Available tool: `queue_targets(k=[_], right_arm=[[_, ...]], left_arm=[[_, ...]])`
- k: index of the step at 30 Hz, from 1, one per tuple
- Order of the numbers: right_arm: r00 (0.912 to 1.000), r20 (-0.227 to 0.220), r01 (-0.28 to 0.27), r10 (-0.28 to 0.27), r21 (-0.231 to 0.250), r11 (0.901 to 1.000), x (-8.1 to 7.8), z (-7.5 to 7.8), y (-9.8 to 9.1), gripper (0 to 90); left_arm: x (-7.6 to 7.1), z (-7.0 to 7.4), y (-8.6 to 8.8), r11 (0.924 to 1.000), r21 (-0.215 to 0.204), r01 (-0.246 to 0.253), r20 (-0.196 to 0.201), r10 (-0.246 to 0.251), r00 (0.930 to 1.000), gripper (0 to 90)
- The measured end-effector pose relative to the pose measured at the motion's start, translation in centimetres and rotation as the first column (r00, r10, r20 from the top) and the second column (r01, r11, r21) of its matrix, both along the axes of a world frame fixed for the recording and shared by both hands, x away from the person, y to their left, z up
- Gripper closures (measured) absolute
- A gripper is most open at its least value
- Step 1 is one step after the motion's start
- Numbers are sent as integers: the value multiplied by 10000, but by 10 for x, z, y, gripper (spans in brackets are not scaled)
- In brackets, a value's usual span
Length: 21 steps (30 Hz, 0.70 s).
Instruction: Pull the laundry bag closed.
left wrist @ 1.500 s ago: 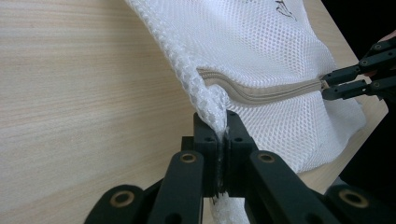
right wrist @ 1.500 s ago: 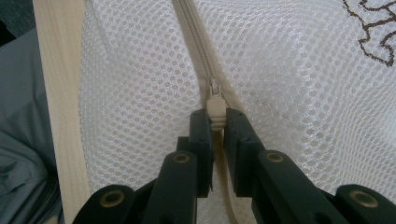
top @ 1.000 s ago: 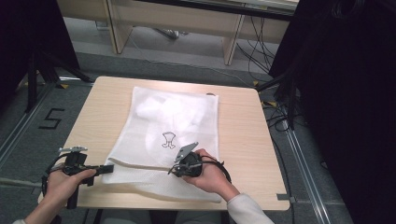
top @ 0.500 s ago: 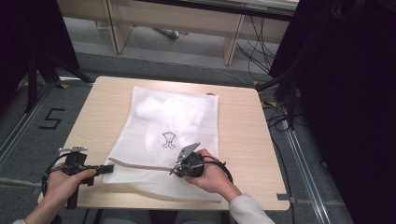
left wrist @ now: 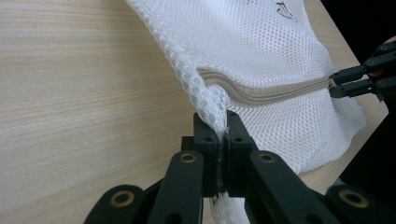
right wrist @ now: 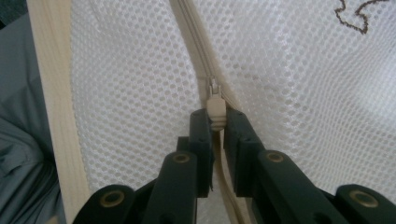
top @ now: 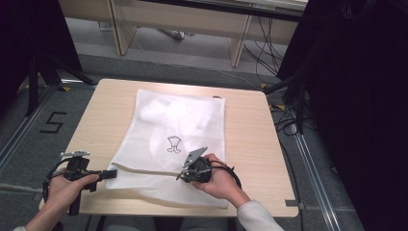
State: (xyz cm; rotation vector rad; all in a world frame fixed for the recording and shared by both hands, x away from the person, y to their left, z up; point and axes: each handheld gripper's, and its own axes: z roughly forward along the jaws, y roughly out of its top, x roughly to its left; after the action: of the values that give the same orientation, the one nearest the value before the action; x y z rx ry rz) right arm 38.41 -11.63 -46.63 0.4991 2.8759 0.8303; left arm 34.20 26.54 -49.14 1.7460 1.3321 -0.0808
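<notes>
A white mesh laundry bag (top: 178, 125) with a small dark emblem (top: 173, 144) lies flat on the wooden table (top: 250, 134). Its beige zipper (left wrist: 271, 93) runs across the near part of the bag. My left gripper (top: 111, 173) is shut on the bag's left corner (left wrist: 215, 119) at the zipper's end, the mesh pinched between its jaws. My right gripper (top: 182, 176) is shut on the beige zipper pull (right wrist: 216, 108), partway along the zipper. In the left gripper view the right gripper (left wrist: 332, 83) shows at the far right on the zipper line.
The table's near edge (top: 192, 209) lies just below both hands. Bare wood (top: 98, 120) lies left and right of the bag. Desk legs (top: 238, 45) and cables (top: 284, 120) stand on the floor beyond the table. A dark curtain (top: 356, 106) hangs at the right.
</notes>
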Motion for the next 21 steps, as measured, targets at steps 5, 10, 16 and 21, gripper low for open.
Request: queue_targets(k=[5, 10, 16, 21], right_arm=[[10000, -12, 73, -73, -2, 10000, 0, 1, -3, 828], [9999, -43, 124, -124, -3, 9999, -1, 2, -6, 828], [9999, -71, 129, -128, 107, 9999, 0, 2, -6, 828], [9999, -14, 103, -102, 129, 9999, 0, 2, -7, 828]], left_arm=[[0, 0, -1, 9999, 49, -92, 13, 92, 10000, 858], [0, 0, -2, 9998, 36, -173, 32, 173, 9998, 858], [-1, 0, -2, 9998, 1, -179, 31, 179, 9998, 858], [-1, 0, -2, 9998, -44, -173, 24, 173, 9998, 858]])
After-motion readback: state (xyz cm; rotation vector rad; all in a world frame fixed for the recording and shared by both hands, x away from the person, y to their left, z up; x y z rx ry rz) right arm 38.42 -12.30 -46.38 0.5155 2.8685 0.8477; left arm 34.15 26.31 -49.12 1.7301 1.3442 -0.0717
